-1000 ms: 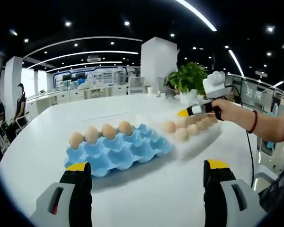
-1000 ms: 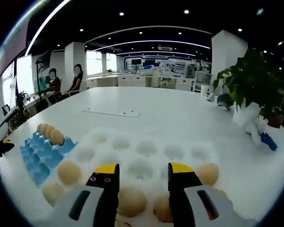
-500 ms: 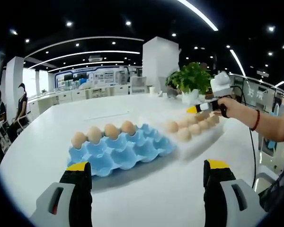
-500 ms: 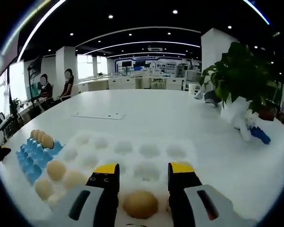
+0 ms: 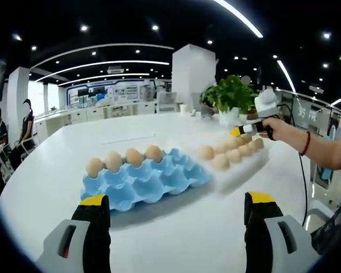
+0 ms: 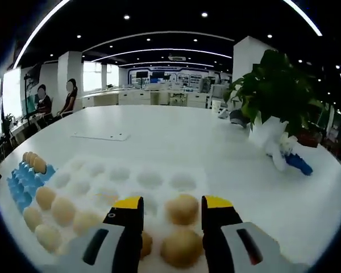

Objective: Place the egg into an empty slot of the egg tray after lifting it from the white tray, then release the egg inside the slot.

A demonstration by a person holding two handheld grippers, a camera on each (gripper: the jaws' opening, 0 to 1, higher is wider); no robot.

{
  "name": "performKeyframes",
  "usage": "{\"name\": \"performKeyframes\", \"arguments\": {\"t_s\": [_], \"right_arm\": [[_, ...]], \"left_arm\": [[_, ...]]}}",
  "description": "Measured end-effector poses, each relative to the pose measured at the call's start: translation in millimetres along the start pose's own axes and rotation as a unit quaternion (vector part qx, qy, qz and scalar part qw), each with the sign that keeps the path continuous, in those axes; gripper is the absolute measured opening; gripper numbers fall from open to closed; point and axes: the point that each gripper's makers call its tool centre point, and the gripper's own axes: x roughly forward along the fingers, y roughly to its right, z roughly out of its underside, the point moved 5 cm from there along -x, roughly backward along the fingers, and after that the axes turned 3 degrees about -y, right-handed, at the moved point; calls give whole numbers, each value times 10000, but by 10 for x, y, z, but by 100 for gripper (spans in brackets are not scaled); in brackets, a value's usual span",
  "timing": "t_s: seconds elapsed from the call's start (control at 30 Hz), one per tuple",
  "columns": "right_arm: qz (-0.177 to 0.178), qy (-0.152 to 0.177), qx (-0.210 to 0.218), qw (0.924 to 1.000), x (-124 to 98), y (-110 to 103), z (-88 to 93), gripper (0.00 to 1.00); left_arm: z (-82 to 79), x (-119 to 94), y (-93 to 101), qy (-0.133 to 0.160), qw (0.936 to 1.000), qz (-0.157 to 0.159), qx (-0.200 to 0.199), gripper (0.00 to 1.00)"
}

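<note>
The blue egg tray (image 5: 145,182) lies mid-table with several brown eggs (image 5: 133,157) along its far row; its near slots are empty. To its right sits the white tray (image 5: 244,165) holding a row of eggs (image 5: 220,161). My left gripper (image 5: 176,199) is open and hangs short of the blue tray, holding nothing. A hand holds my right gripper (image 5: 242,131) over the white tray's far end. In the right gripper view my right gripper (image 6: 171,203) is open, low over the white tray (image 6: 150,179). One egg (image 6: 182,209) lies just past its tips and another (image 6: 182,247) between its fingers.
A potted plant (image 6: 275,94) in a white pot stands on the table to the right, with a blue object (image 6: 299,164) beside it. A flat white strip (image 6: 99,136) lies farther out. Seated people (image 6: 42,105) are at the far left. The blue egg tray (image 6: 17,185) sits left of the white tray.
The right gripper has slid along the white tray towards its plant-side end, so different eggs now sit at its tips. The left gripper has barely moved.
</note>
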Motion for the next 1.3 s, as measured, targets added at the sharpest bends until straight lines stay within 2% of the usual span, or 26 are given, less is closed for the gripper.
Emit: {"name": "performKeyframes", "arguments": {"t_s": [0.43,0.53,0.67,0.7,0.8,0.87,0.93,1.0,1.07,1.13,1.3], "right_arm": [[4,-170,109,9998,120,80,92,33],[-67,-125,321,9994,164,118,66,32],[64,-121,366,9992,121,122,74,28],[-6,-113,559,9984,145,118,70,28],[-38,-90,573,9983,129,116,78,27],[-25,-83,594,9982,37,65,121,27],[-13,-93,668,9977,119,114,76,27],[-3,-97,709,9974,69,89,98,27],[-21,-83,791,9968,110,118,65,27],[-23,-72,820,9966,2,73,115,27],[-33,12,881,9961,-27,102,70,27]], "left_arm": [[-3,-2,-19,-3,10000,-54,-26,100],[-3,5,-15,-3,10000,-42,-28,100],[4,15,-19,-21,10000,-42,-32,100],[3,16,-20,-21,10000,-47,-39,100],[-3,19,-27,-14,10000,-52,-42,100],[-6,20,-31,-1,10000,-51,-49,100],[-4,18,-35,-8,10000,-63,-55,100],[-8,3,-38,1,9999,-69,-82,100],[-19,-22,-52,82,9998,-55,-173,100],[-14,-33,-67,85,9998,-72,-174,100],[16,-14,-61,-8,9999,-84,-129,100]]}}
